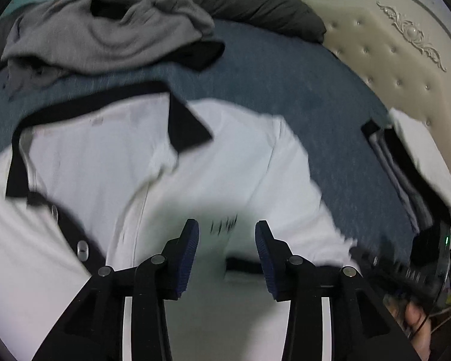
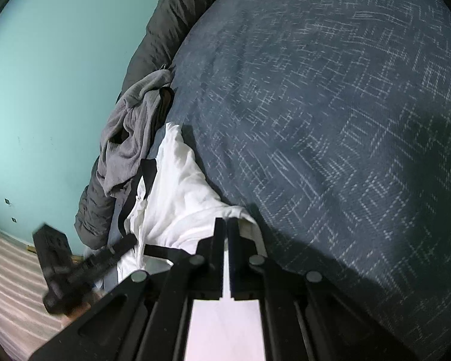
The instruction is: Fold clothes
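Dark blue patterned bedspread, cream tufted headboard, teal wall, perhaps a dark grey duvet behind.

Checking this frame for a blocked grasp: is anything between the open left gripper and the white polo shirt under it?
Nothing visible. The left gripper stands open directly over the white polo shirt; the grey garment lies apart, farther up the bed.

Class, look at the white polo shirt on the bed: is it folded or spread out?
Mostly spread out. The white polo shirt lies open on the blue bedspread, collar and button placket showing; one edge is pinched in the right gripper.
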